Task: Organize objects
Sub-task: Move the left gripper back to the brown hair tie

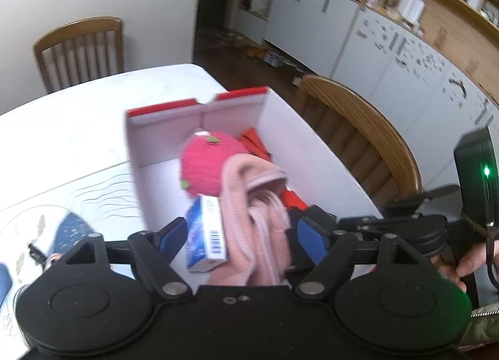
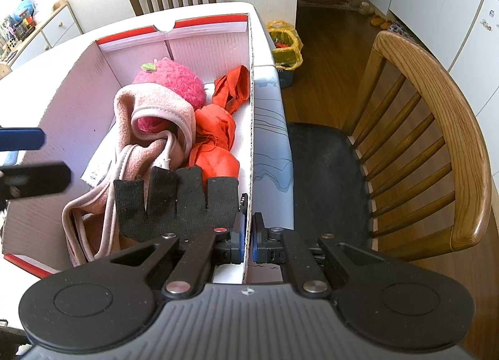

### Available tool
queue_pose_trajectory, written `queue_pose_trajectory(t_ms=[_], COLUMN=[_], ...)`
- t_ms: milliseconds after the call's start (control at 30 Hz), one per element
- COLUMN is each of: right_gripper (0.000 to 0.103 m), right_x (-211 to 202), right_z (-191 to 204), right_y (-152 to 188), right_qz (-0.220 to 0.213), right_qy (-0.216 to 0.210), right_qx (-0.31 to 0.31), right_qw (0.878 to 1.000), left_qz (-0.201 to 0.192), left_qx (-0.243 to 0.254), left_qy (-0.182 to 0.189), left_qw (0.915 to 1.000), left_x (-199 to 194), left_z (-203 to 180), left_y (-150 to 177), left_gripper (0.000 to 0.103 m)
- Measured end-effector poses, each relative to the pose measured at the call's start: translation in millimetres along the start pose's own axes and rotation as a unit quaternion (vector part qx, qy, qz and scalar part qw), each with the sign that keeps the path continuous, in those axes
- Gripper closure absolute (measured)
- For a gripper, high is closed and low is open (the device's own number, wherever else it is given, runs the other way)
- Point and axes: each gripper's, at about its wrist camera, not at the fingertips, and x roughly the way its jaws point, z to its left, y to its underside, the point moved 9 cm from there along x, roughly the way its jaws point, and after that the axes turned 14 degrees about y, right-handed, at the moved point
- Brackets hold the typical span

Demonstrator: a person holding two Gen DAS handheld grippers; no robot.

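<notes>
- Left wrist view is showing one cardboard box point(image 1: 299, 145), white inside with red-edged flaps, sitting on a white table point(image 1: 78, 117) with two wooden chairs around it.
- Inside the box, one fuzzy pink hat point(image 1: 205, 166), one pale pink fleece garment point(image 1: 255, 204), one crumpled orange cloth point(image 1: 259, 141) and one small blue-and-white carton point(image 1: 205, 235) are lying together; right wrist view is adding one black fingerless glove point(image 2: 174, 204).
- The left gripper point(image 1: 240, 235) is hanging over the near end of the box with its blue-padded fingers spread wide, the carton and the fleece garment lying between them; whether either pad is touching them cannot be told.
- The right gripper point(image 2: 248, 235) is pinching the box's right wall point(image 2: 249, 141) near its near end, one pad inside and one outside, with the glove lying just beside its inner finger.
- The carton is showing a barcode on its white side and is lying tilted against the fleece.
</notes>
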Motion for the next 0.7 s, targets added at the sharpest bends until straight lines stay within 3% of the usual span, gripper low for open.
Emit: queue_pose_trajectory(t_ms=[333,433,500,700], right_gripper=[0.099,0.099,0.099,0.099], right_x=[0.5,0.4,0.2,-0.5], right_z=[-1.2,-2.5,-3.3,-5.0], right_y=[-0.1,1.5,3.2,2.6], right_qz=[0.001,0.002,0.003,0.004], right_qy=[0.002,0.002,0.002,0.005], right_qx=[0.003,0.004,0.005,0.005], right_qw=[1.0,1.0,1.0,1.0], left_qz=[-0.047,-0.061,-0.073,-0.086], left_qx=[-0.06,-0.081,-0.095,-0.127], left_qy=[-0.067,-0.088,-0.103,-0.142], left_qw=[0.9948,0.9909,0.9874,0.9779], left_x=[-47.8,-63.2,-73.6,-92.7], left_z=[55.7,77.7,91.2,126.4], left_y=[1.6,3.7,4.9,14.2], left_gripper=[0.016,0.012,0.002,0.001])
